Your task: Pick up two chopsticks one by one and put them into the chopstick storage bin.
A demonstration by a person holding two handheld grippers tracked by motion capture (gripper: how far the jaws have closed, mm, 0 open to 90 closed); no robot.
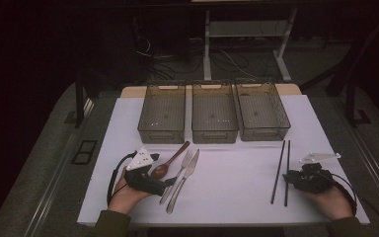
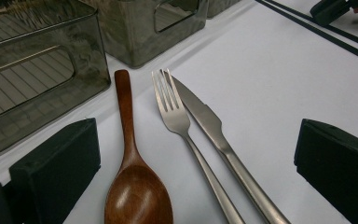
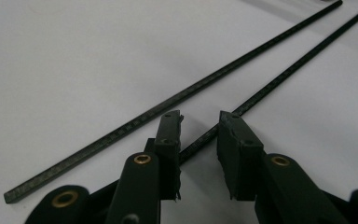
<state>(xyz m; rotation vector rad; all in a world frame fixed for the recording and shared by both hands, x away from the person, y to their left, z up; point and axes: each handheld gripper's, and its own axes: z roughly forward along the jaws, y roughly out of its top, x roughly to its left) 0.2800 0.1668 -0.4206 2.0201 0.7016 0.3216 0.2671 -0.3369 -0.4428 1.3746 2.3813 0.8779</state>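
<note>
Standing behind the cutlery, three grey bins (image 1: 214, 118) line the white table (image 1: 237, 182). Left gripper (image 1: 170, 181) jaws wide apart, spoon (image 2: 133, 186) and fork (image 2: 177, 119) between, untouched. Right gripper (image 3: 199, 128), right of the bins, straddles one chopstick (image 3: 279, 79), a gap showing at both pads.

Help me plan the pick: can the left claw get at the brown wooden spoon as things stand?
Probably yes: the left claw stands open with the brown wooden spoon lying flat between its jaws, nothing covering it; the silver metal fork lies close beside.

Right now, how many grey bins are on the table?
3, in a row along the far edge: left bin, middle bin, right bin. None looks hidden.
</note>
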